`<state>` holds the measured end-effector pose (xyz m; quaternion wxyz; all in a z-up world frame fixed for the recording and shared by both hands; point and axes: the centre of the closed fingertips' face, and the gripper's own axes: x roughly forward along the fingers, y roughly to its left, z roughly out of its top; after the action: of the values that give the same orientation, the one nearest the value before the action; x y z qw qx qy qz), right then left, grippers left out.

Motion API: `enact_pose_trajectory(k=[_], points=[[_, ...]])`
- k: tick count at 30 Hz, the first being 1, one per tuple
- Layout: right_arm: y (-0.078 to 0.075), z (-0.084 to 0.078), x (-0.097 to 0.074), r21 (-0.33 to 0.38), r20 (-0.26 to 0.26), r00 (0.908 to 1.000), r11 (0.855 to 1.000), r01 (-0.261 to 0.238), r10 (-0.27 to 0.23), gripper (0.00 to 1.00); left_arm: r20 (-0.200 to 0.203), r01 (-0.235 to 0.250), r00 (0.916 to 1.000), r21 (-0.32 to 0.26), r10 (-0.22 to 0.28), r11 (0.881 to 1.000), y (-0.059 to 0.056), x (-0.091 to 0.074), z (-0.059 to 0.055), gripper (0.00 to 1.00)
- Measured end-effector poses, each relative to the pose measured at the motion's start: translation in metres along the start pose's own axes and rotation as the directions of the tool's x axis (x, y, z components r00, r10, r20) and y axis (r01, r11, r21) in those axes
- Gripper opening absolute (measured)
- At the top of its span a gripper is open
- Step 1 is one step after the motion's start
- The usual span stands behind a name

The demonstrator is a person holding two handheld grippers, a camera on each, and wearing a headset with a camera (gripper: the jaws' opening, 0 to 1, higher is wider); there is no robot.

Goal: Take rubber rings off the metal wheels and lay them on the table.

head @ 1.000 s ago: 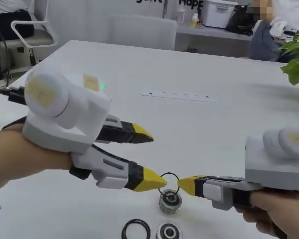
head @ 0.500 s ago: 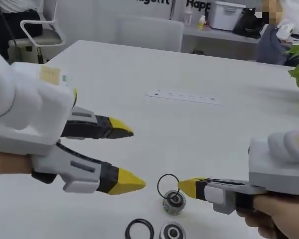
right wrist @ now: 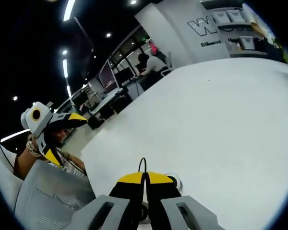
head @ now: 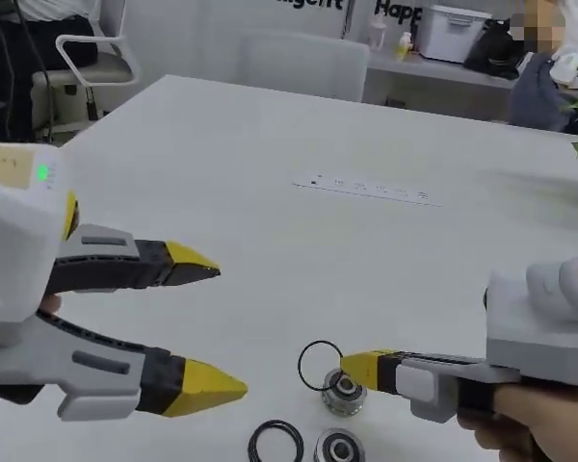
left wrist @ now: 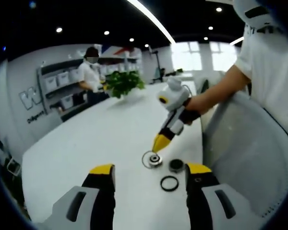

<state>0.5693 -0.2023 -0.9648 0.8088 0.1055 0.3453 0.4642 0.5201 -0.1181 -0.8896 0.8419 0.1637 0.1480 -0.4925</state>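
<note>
The left gripper (head: 229,329) had drawn back to the left, away from the wheel (head: 346,390), its jaws spread wide and holding nothing. The right gripper (head: 349,365) reached in level from the right, clenched on a ring (head: 302,358) that stood upright just above that wheel. A second wheel (head: 338,449) and a loose ring (head: 252,445) lay side by side on the desk (head: 270,173), nearer the person.
</note>
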Motion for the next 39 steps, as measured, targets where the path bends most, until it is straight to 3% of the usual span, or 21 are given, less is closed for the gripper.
enact_pose_trajectory(k=[11,23,30,34,39], points=[[0.017,-0.003,0.005,-0.007,-0.012,0.9992,0.999,-0.039,0.039,0.0,-0.008,-0.047,0.9989,-0.071,0.046,0.996,-0.008,-0.014,-0.018,0.64],[0.039,-0.017,0.012,-0.073,-0.078,0.9934,0.993,-0.089,0.083,0.0,-0.031,-0.059,0.998,-0.124,0.056,0.99,-0.017,-0.019,-0.036,0.66],[0.045,-0.026,0.014,-0.099,-0.115,0.9885,0.989,-0.11,0.098,0.0,-0.027,-0.066,0.9977,-0.152,0.062,0.986,-0.02,-0.017,-0.04,0.67],[0.047,-0.029,0.015,-0.101,-0.124,0.9867,0.988,-0.117,0.104,0.0,-0.051,-0.062,0.9972,-0.156,0.055,0.986,-0.024,-0.015,-0.047,0.68],[0.049,-0.033,0.017,-0.091,-0.137,0.9838,0.988,-0.128,0.115,0.0,-0.044,-0.063,0.9974,-0.163,0.057,0.985,-0.024,-0.014,-0.045,0.68]])
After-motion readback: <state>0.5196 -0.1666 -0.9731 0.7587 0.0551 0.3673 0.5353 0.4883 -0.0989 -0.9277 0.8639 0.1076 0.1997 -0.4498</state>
